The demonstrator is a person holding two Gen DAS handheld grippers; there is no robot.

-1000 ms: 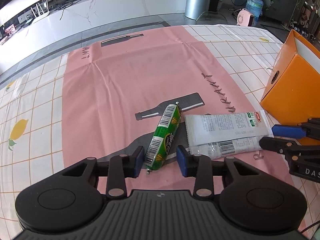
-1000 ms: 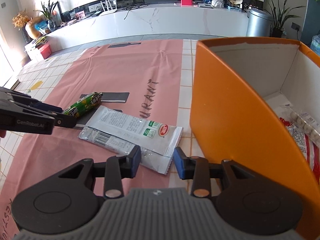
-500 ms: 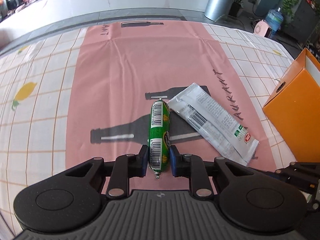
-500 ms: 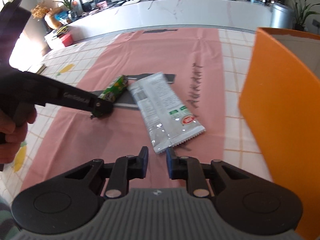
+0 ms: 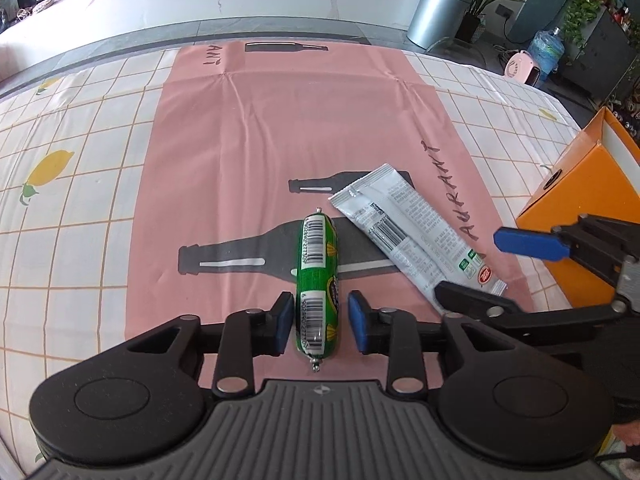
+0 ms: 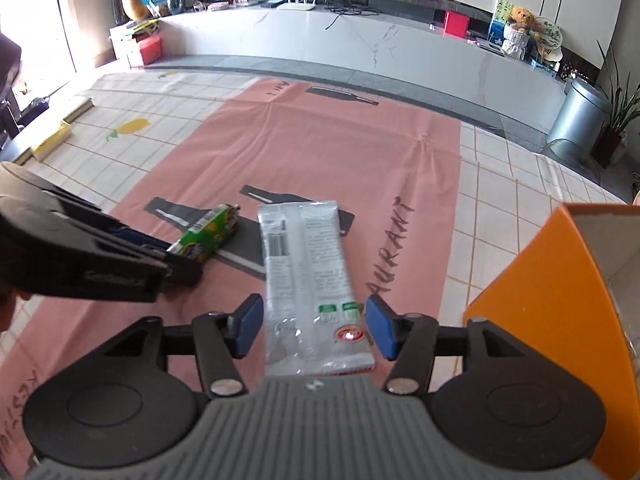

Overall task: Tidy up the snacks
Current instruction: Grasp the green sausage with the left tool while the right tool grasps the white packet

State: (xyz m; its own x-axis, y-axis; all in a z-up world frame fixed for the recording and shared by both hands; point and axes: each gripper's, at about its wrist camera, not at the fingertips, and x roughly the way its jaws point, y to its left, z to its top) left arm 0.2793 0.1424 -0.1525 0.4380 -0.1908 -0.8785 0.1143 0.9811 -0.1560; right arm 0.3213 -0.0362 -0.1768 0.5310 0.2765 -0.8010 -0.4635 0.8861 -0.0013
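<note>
A green sausage stick [image 5: 318, 272] lies on the pink mat [image 5: 280, 128], pointing away from me. My left gripper [image 5: 320, 322] straddles its near end; the jaws are opening and a small gap shows at each pad. Right of it, white snack packets [image 5: 412, 236] lie overlapping at a slant. In the right wrist view the packets [image 6: 308, 268] run lengthwise between the pads of my right gripper [image 6: 314, 326], whose jaws are opening without touching them. The sausage [image 6: 210, 230] lies left of them. An open orange box [image 6: 552, 308] stands to the right.
The pink mat lies on a checked tablecloth [image 5: 72, 216] with lemon prints. The orange box [image 5: 580, 216] stands at the mat's right edge, close to the right gripper [image 5: 500, 272]. The left gripper [image 6: 120, 256] reaches in from the left. Beyond the table is a white counter [image 6: 360, 52].
The left jaws, shut on the sausage half a second ago, have parted. The right jaws have spread wide and moved over the near end of the packets, which now point straight away from them.
</note>
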